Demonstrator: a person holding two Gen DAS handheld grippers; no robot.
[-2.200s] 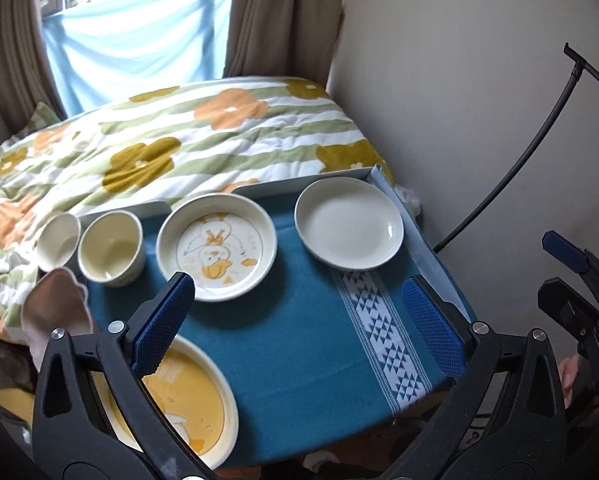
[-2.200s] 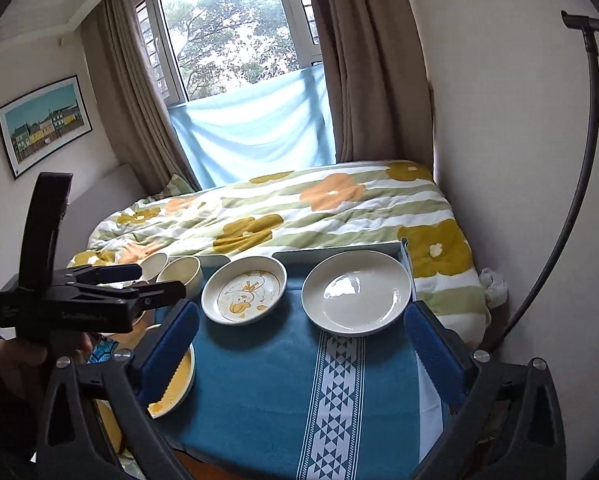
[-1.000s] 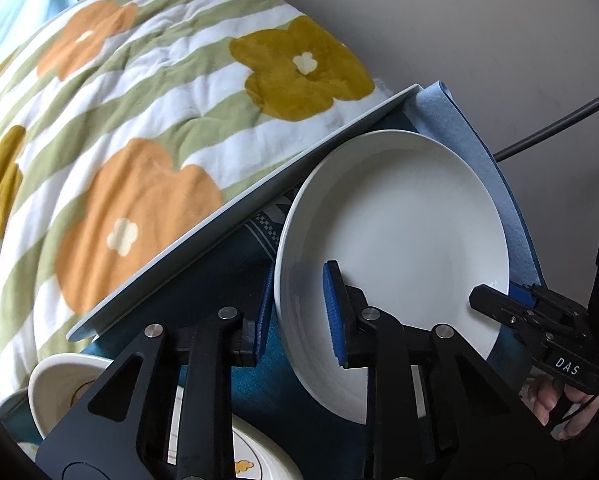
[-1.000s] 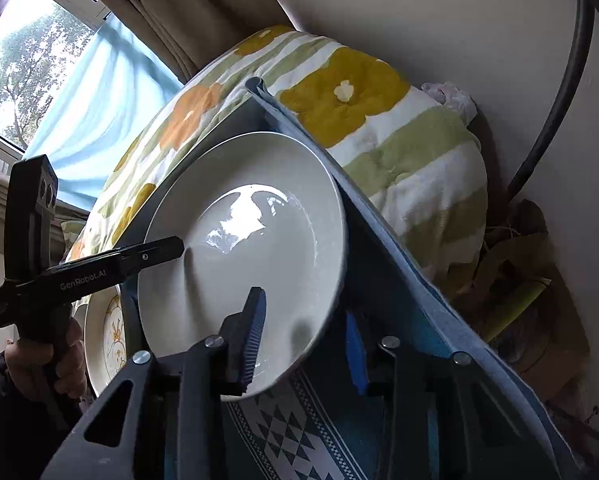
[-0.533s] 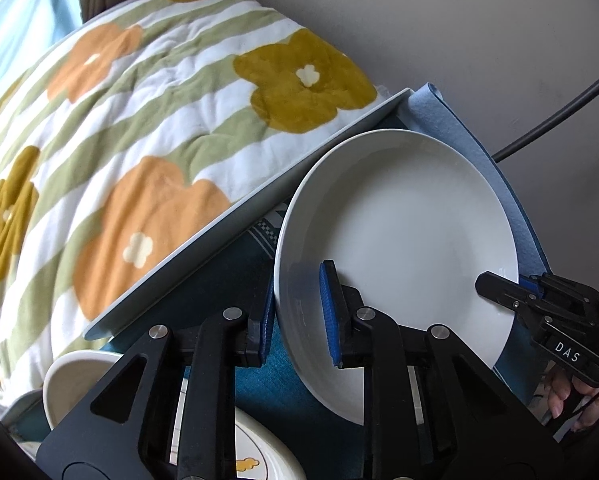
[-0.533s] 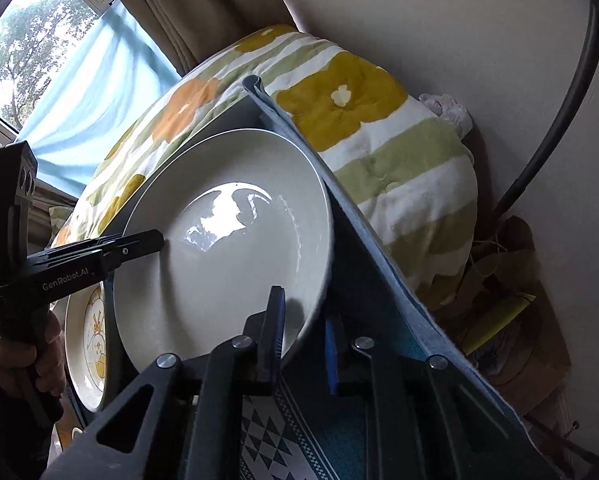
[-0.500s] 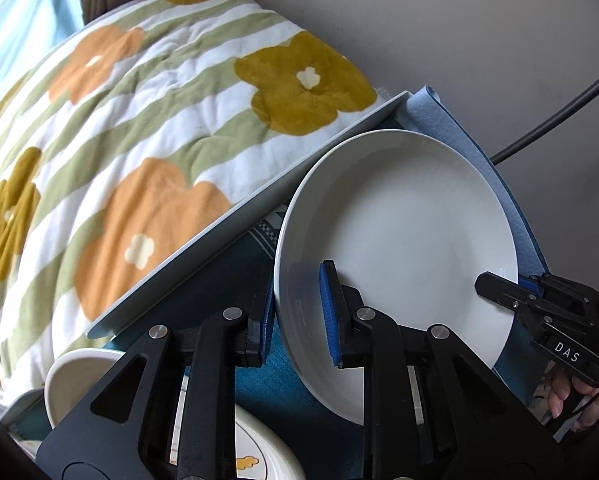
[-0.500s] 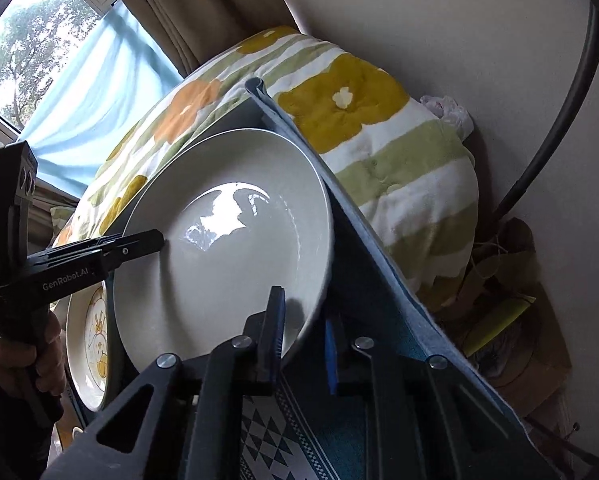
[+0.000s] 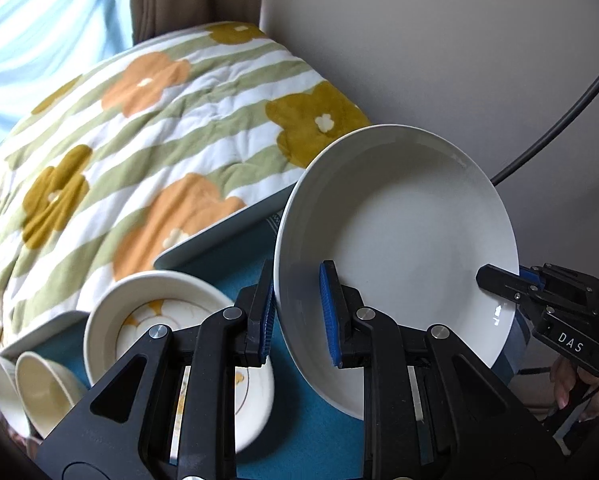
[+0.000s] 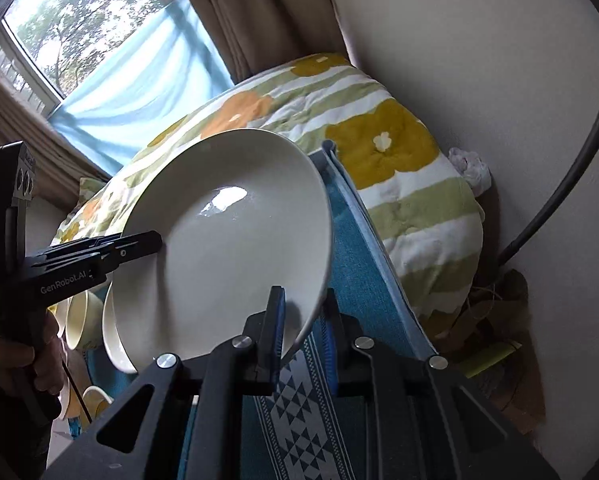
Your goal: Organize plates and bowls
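A plain white plate (image 9: 403, 248) is held off the table, tilted, by both grippers. My left gripper (image 9: 297, 312) is shut on its left rim. My right gripper (image 10: 301, 332) is shut on its right rim; the plate also shows in the right wrist view (image 10: 227, 248). The right gripper shows in the left wrist view (image 9: 539, 300), and the left gripper shows in the right wrist view (image 10: 139, 244). A white bowl with a yellow cartoon print (image 9: 147, 320) sits on the teal cloth (image 9: 315, 424) to the plate's left. Two cream cups (image 9: 39, 388) lie at far left.
A floral quilt (image 9: 147, 128) covers the bed behind the table. A wall (image 9: 439, 40) and a black cable (image 9: 559, 120) stand at the right. The cloth has a patterned white stripe (image 10: 299, 412). Brown paper and clutter (image 10: 495, 320) lie on the floor to the right.
Both grippers closed on the white plate's rims and have lifted it off the cloth. It now tilts higher, and the printed bowl has come into the left wrist view.
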